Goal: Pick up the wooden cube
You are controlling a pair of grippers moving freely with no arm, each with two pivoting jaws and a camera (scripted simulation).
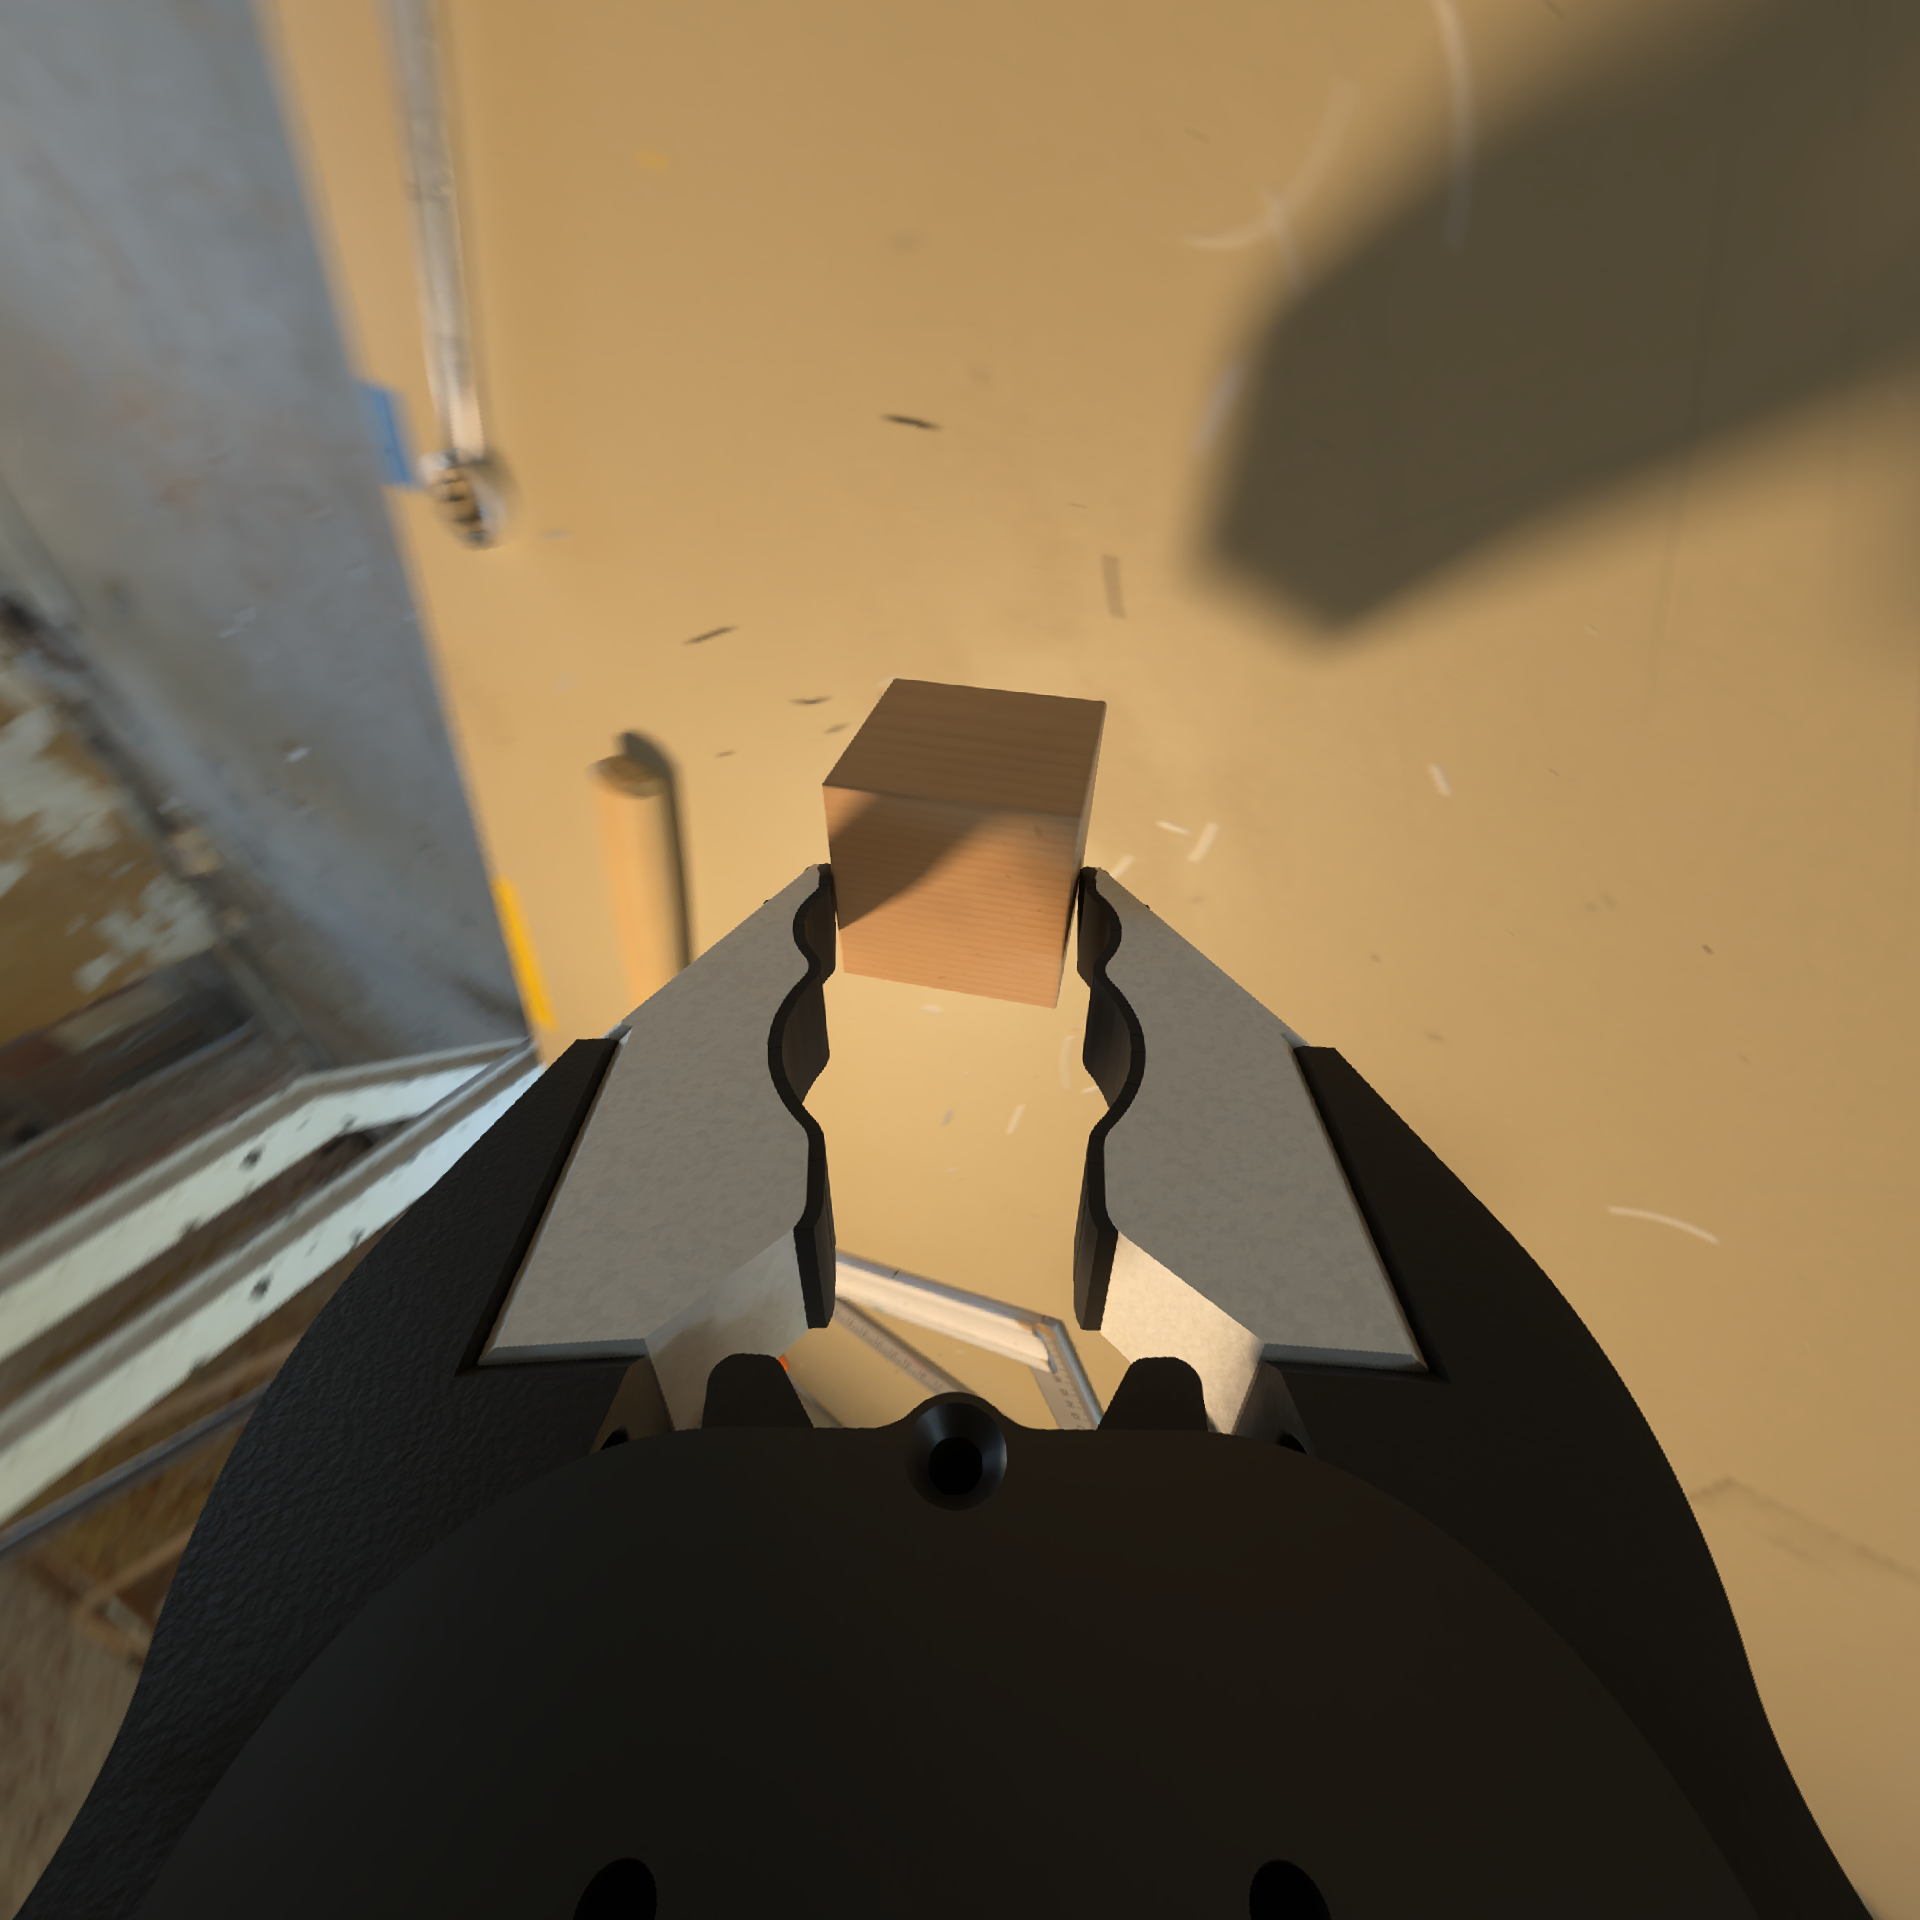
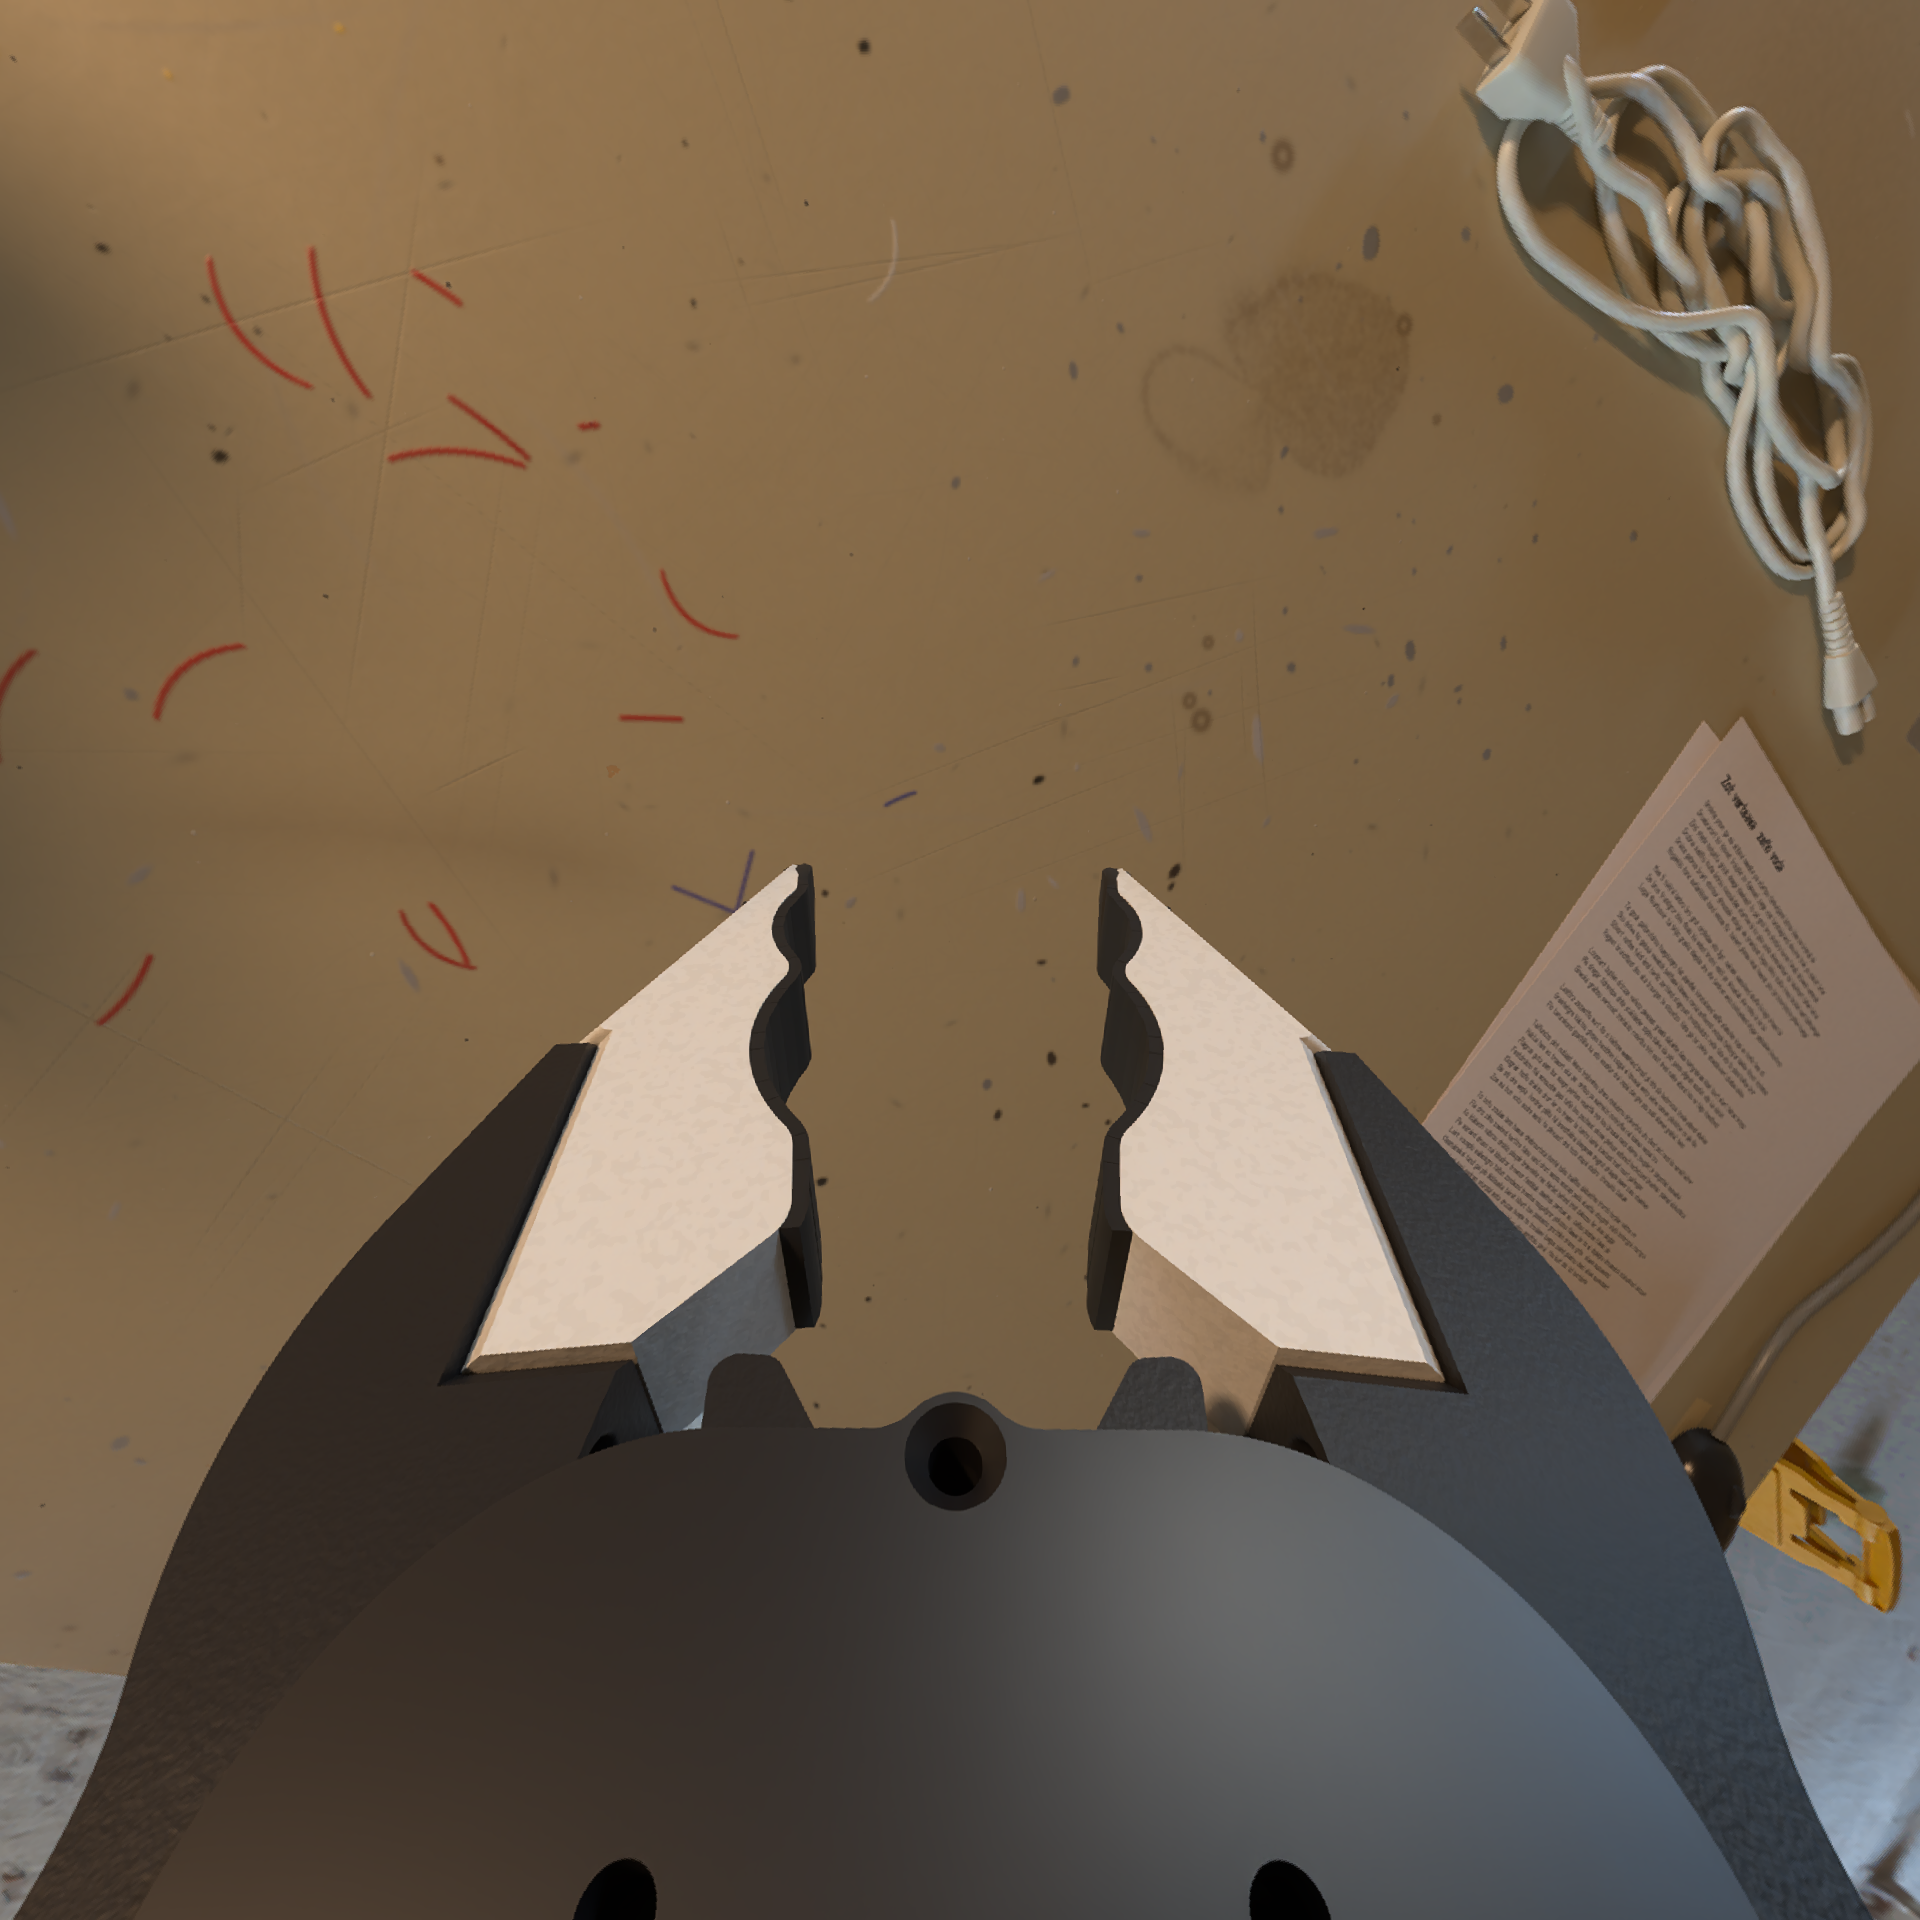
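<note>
Left fingers: my left gripper (image 1: 956, 920) is closed narrow on the small pale wooden cube (image 1: 961, 847); both black fingertip pads touch its side faces, only the tips gripping.
Cube: held at my fingertips, tilted slightly, its underside clear of the surface; a shadow crosses its near face.
Right fingers: my right gripper (image 2: 956, 904) is spread wide, nothing between the pads, pointing down over bare tabletop.
Surface, left side: tan scuffed tabletop (image 1: 1039, 416), flecked with short dark dashes and pale scratches; a broad dark shadow (image 1: 1558, 364) falls across the upper right.
Surface, right side: same tan top (image 2: 935, 520), darker here, speckled with dots, red curved pen strokes at left, a faint brownish stain (image 2: 1309, 374) right of centre.
On the table, left view: a light wooden dowel (image 1: 634, 862) lying just left of the cube; a metal ruler-like square (image 1: 997, 1340) seen under my palm; a long silvery wrench (image 1: 447, 312) near the table edge.
On the table, right view: coiled grey-white power cable (image 2: 1704, 343) at upper right; printed white paper sheets (image 2: 1683, 1029) at right; a yellow clamp (image 2: 1818, 1527) at the table's edge.
Room: grey floor (image 1: 187, 416) beyond the left edge, blurred; chipped white painted frame (image 1: 208, 1195) below.
</note>
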